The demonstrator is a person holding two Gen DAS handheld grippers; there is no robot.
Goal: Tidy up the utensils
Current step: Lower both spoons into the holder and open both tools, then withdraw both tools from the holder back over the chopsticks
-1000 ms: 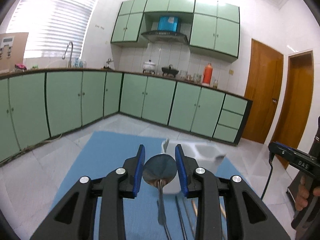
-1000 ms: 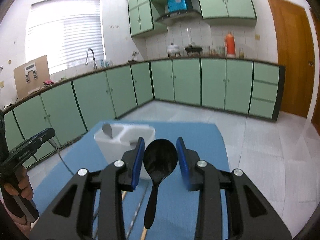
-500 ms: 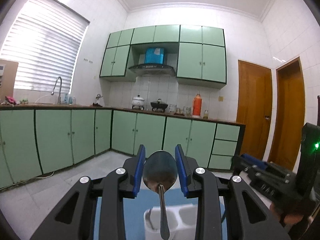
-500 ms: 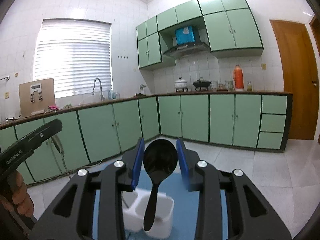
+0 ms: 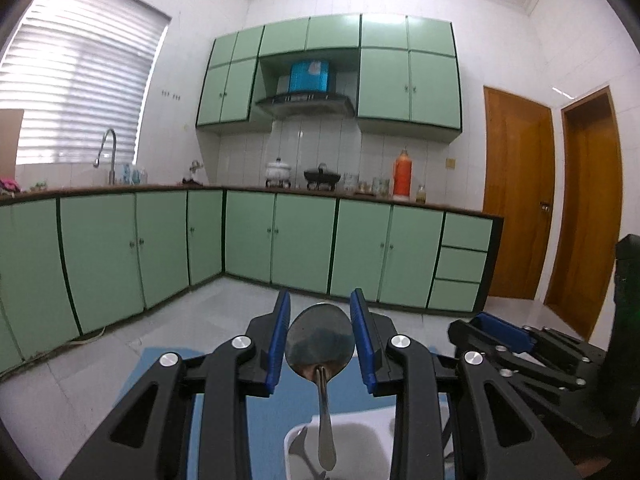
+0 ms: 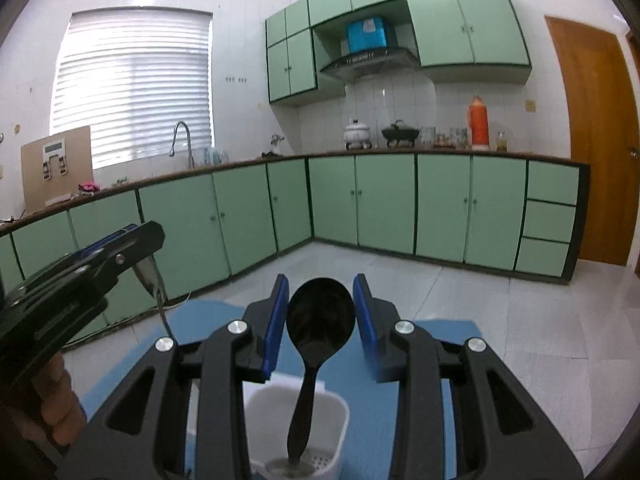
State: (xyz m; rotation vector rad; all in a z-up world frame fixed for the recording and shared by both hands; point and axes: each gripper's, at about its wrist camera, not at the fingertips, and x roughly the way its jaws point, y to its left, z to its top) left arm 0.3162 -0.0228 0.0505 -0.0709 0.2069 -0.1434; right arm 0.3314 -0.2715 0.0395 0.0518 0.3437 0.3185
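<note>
On the left, the left gripper [image 5: 320, 340] has its blue jaws clamped on the bowl of a metal spoon [image 5: 321, 344], whose handle hangs down over a white holder [image 5: 352, 436] standing on a blue mat [image 5: 224, 412]; the holder's lower part is cut off by the frame and partly hidden behind the gripper's black body. To the right, the right gripper [image 6: 320, 312] is clamped the same way on a black spoon [image 6: 320, 316], its handle tip reaching into a compartment of the holder [image 6: 332, 408], whose base is hard to make out. At the left edge of the right wrist view a hand [image 6: 56, 408] is mostly cut off.
</note>
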